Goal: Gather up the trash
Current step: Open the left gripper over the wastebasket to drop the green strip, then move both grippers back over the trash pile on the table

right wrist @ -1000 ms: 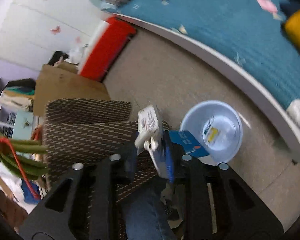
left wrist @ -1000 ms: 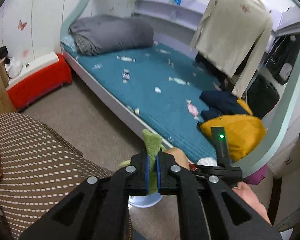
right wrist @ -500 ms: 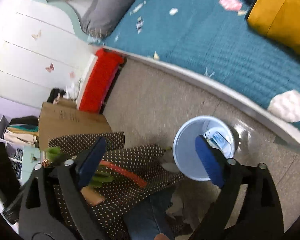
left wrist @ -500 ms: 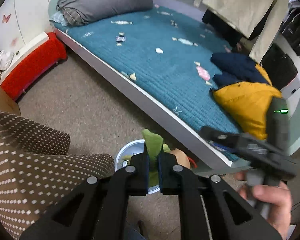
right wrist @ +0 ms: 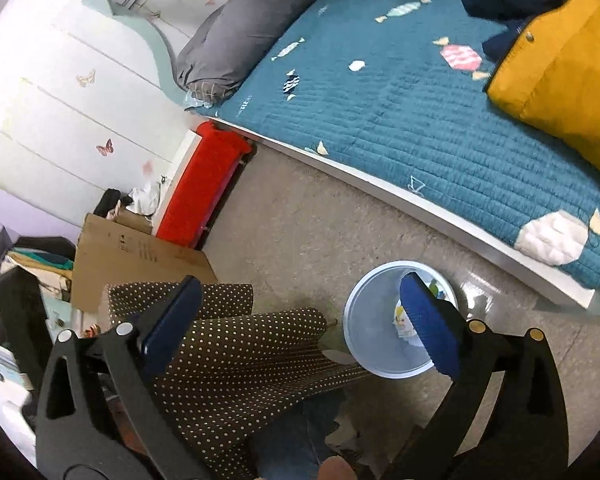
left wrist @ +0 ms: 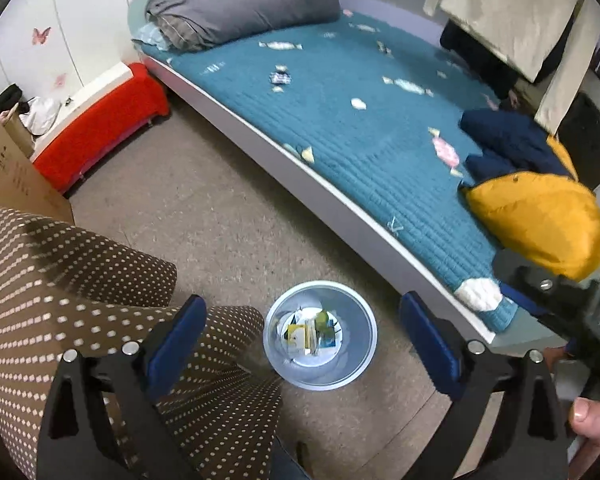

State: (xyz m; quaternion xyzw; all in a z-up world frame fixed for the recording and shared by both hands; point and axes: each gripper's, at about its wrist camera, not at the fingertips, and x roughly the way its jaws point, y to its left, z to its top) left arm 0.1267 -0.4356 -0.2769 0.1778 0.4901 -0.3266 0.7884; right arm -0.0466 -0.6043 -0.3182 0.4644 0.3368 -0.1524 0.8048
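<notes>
A pale blue trash bin (left wrist: 354, 364) stands on the floor beside the bed, holding paper packets and a green scrap (left wrist: 322, 316). My left gripper (left wrist: 302, 308) hangs right above it, jaws opening wide with nothing between them. In the right wrist view the same bin (right wrist: 374, 320) sits low and right of centre, partly behind my right finger pad (right wrist: 428, 320). My right gripper (right wrist: 300, 286) is also opening and holds nothing. Its black body (left wrist: 560, 300) and the person's hand (left wrist: 592, 420) show at the right edge of the left wrist view.
A brown dotted cloth (left wrist: 80, 288) covers a surface at the left, close to the bin. The bed with a teal quilt (left wrist: 360, 120) bears a yellow jacket (left wrist: 540, 216) and a grey duvet. A red bench (left wrist: 100, 120) and a cardboard box (right wrist: 140, 252) stand by the wall.
The left gripper sank over the bin and let go of the green scrap, which now lies inside. The right gripper released its white and blue packets, opened wide and drew back.
</notes>
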